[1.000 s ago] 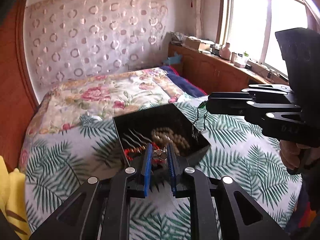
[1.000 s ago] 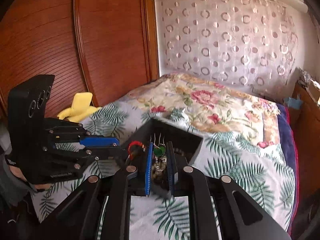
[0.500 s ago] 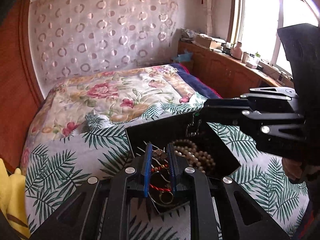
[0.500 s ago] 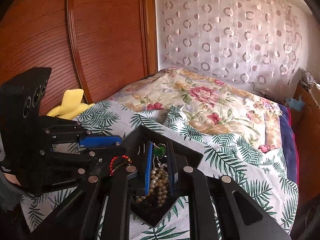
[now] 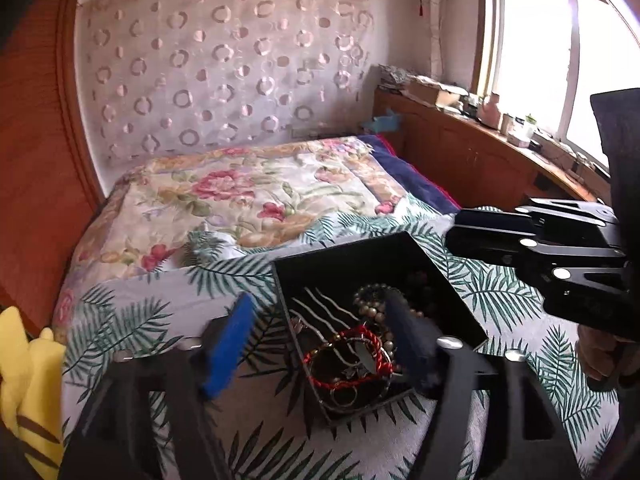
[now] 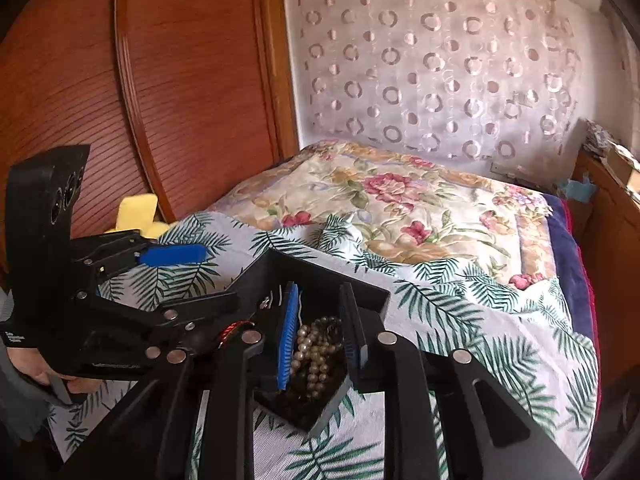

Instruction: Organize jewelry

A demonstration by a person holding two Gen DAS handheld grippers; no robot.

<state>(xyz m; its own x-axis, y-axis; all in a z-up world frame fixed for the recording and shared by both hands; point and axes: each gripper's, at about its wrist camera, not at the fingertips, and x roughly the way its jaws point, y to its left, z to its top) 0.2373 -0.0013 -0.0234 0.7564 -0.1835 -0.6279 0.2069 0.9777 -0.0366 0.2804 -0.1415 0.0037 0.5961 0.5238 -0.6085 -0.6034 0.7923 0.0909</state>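
An open black box (image 5: 380, 256) lies on the palm-print bedspread. It holds a red cord bracelet (image 5: 348, 356), a pearl necklace (image 5: 376, 308), silver hairpins (image 5: 320, 308) and a ring (image 5: 344, 396). My left gripper (image 5: 320, 332) hovers over the box's near corner; its jaws are opening wide, with nothing pinched between them. My right gripper (image 6: 320, 332) hangs over the box (image 6: 320, 268); its jaws are also opening. The pearl necklace (image 6: 316, 352) shows in the gap but lies loose in the box below. Each gripper appears in the other's view: the right gripper (image 5: 520, 240) and the left gripper (image 6: 192, 280).
A yellow plush toy (image 5: 24, 380) lies at the bed's left edge by the wooden headboard (image 6: 180, 100). A floral quilt (image 5: 248, 192) covers the far half of the bed. A wooden cabinet (image 5: 460, 148) with clutter runs under the window. A person's hand (image 5: 600, 352) holds the right gripper.
Both grippers were shut on small dangling pieces and came down over the box. Both have now opened, the left one wide, and the pieces are gone from the pads.
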